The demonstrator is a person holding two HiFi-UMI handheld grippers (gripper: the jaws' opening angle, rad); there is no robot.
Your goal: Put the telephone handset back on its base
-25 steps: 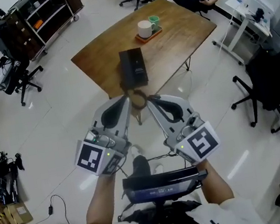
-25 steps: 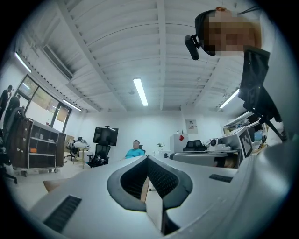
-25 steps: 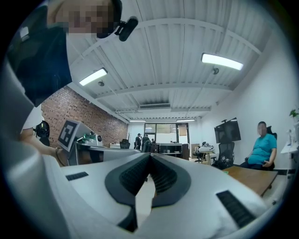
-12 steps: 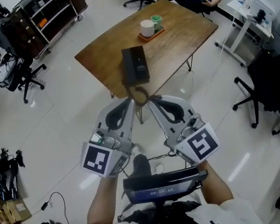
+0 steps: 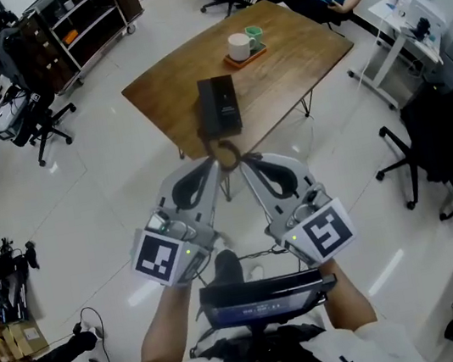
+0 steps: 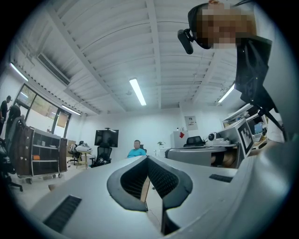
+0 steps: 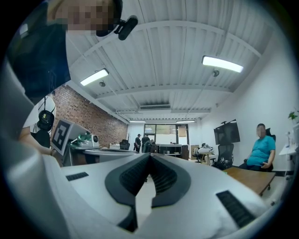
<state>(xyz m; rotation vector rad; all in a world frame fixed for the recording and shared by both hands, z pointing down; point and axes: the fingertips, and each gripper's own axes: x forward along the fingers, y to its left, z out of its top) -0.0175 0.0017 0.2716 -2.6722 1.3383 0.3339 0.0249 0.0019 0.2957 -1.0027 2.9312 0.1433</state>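
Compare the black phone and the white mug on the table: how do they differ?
The phone is black, boxy and lies flat; the mug is white, round and upright. The phone rests straight on the table; the mug stands on a tray. Both are on the same table.

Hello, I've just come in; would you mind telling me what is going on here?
A person stands a little back from the wooden table, holding a hand-held gripper in each hand. The left hand-held gripper and the right hand-held gripper are both shut and empty, with their tips close together and aimed toward the table. The black telephone lies near the table's closest corner, and neither gripper touches it. A tray with two cups sits further back.
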